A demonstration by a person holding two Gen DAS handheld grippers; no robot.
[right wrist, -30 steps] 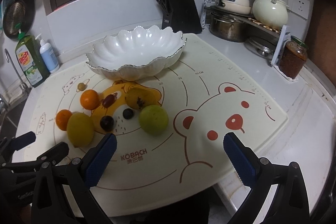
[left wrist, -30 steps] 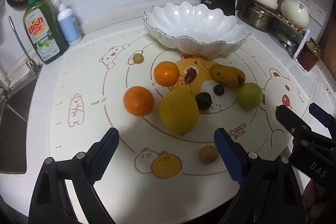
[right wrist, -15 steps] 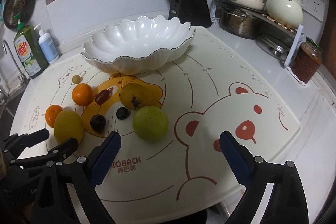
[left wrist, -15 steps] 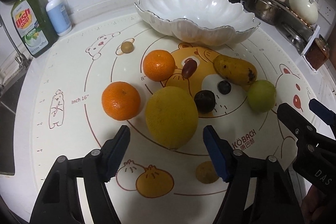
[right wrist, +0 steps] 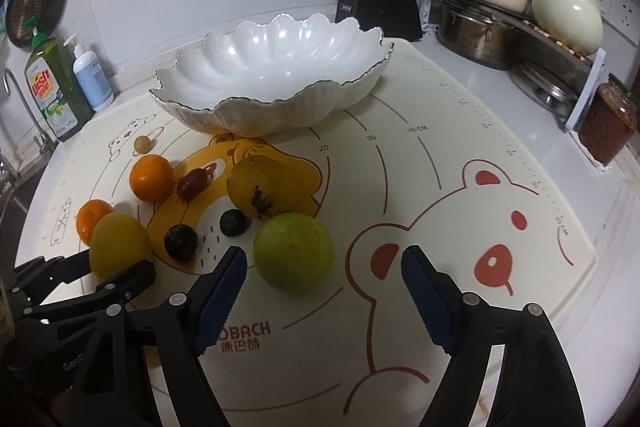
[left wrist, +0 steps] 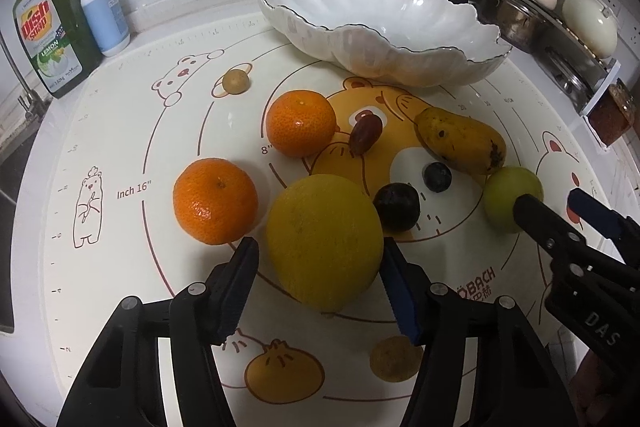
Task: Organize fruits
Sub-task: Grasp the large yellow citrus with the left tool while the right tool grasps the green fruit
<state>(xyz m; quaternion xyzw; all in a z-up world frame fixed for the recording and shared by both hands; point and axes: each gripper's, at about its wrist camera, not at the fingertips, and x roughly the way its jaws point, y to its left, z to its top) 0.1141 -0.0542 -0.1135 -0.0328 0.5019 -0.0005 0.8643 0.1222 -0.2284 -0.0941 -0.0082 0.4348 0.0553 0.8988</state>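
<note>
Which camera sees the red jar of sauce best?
The right wrist view: the red jar shows whole, beside the white rack at the counter's right edge. In the left wrist view the jar is small, dim and squeezed against the picture's edge.

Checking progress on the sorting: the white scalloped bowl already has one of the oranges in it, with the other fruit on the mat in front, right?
Not quite. The left wrist view shows the white scalloped bowl empty; both oranges lie on the mat in front of it with the other fruit.
</note>
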